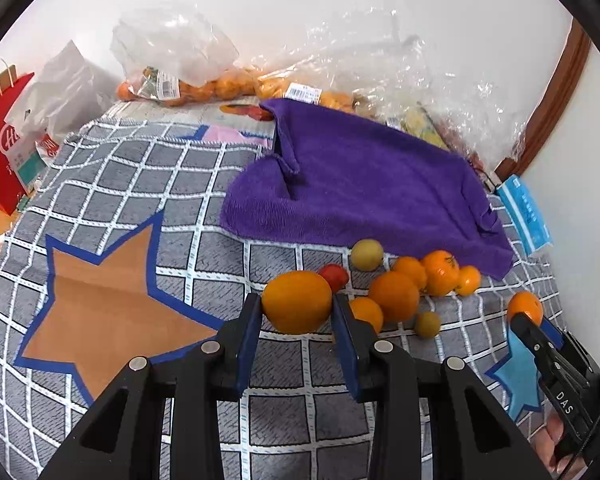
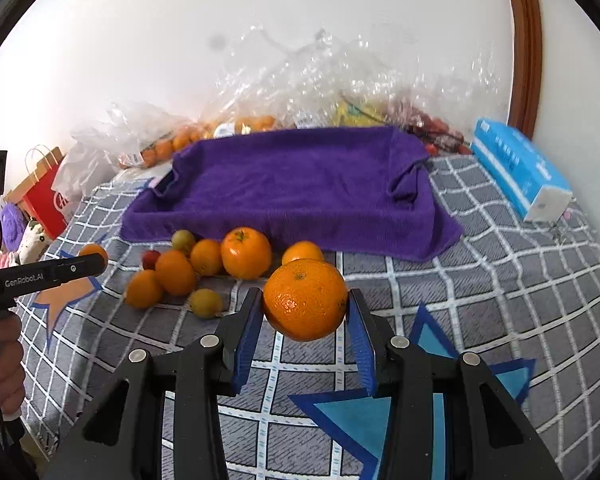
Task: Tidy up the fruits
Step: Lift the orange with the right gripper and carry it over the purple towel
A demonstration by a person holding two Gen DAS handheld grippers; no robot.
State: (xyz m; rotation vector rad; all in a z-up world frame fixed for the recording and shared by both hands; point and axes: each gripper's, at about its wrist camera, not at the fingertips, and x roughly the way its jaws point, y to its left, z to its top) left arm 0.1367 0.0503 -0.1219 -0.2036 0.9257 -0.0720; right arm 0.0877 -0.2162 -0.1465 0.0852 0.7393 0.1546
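In the left wrist view the left gripper [image 1: 297, 309] is clamped on a smooth orange [image 1: 297, 302], its blue pads pressing the fruit on both sides and holding it clear of the grey checked cloth [image 1: 148, 184]. Just beyond it lies the loose fruit pile [image 1: 410, 284]: a small red fruit [image 1: 336, 275] right behind the held orange, a pale yellow-green one [image 1: 366, 255] at the near edge of the purple towel [image 1: 360, 184], several oranges touching one another, and a small greenish fruit [image 1: 427, 324] nearest the camera. At the right edge the right gripper [image 1: 526, 316] shows side-on, closed on a mandarin [image 1: 525, 306]. Clear plastic bags of oranges [image 1: 188, 84] lie far back against the wall, a red paper bag [image 1: 4, 152] stands at far left, and a blue tissue pack [image 1: 526, 216] sits to the right of the towel. In the right wrist view the right gripper [image 2: 305, 308] pinches a dimpled mandarin [image 2: 305, 300] between its pads, lifted above the cloth [image 2: 500, 280]. The pile [image 2: 204, 268] sits to the left, just in front of the purple towel [image 2: 292, 192], which drapes over a shallow tray shape. At far left the left gripper [image 2: 94, 262] reaches in with its orange [image 2: 94, 254] at the tip, a hand [image 2: 6, 364] on its handle.
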